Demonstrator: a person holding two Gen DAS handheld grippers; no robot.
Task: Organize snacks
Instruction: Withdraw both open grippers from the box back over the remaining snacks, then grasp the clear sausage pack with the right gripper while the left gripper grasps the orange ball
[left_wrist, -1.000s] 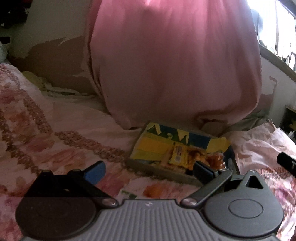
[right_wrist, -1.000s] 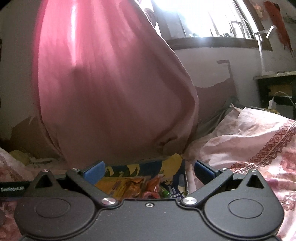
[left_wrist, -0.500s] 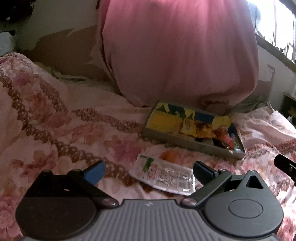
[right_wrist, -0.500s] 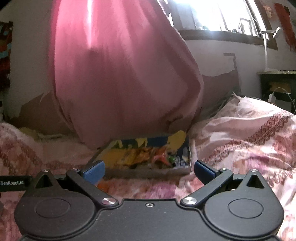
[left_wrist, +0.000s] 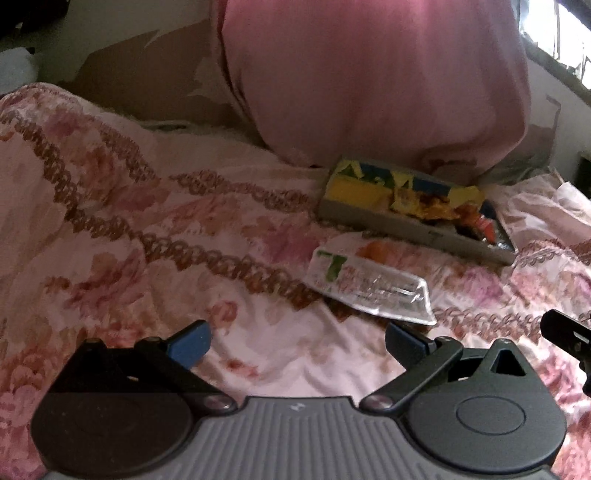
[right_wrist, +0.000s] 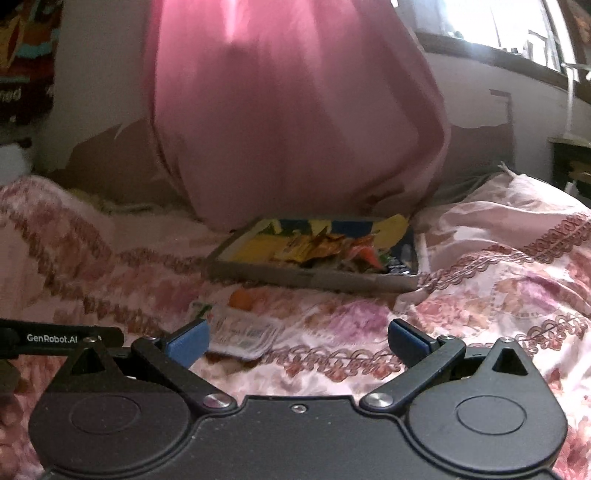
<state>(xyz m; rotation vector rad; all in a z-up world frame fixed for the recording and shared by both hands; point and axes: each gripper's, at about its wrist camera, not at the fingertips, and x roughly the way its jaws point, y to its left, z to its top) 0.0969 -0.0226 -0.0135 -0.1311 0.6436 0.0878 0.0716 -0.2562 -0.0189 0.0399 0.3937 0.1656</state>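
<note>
pink floral bedding (left_wrist: 155, 206) covers the bed, with a big pink cloth bundle (left_wrist: 373, 74) behind it. left gripper (left_wrist: 297, 341) hovers over the quilt, fingers spread wide and holding nothing. just ahead, toward its right finger, lies a clear snack packet (left_wrist: 369, 284) with green print. beyond that sits a shallow box (left_wrist: 413, 225) holding yellow and orange snacks (left_wrist: 424, 201). right gripper (right_wrist: 297, 341) also hangs agape and empty, the same packet (right_wrist: 243, 332) near its left finger.

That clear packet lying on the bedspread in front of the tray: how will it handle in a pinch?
The clear packet is probably thin film, so floppy and light. Its glossy surface may be slippery. The soft bedspread may give underneath.
</note>
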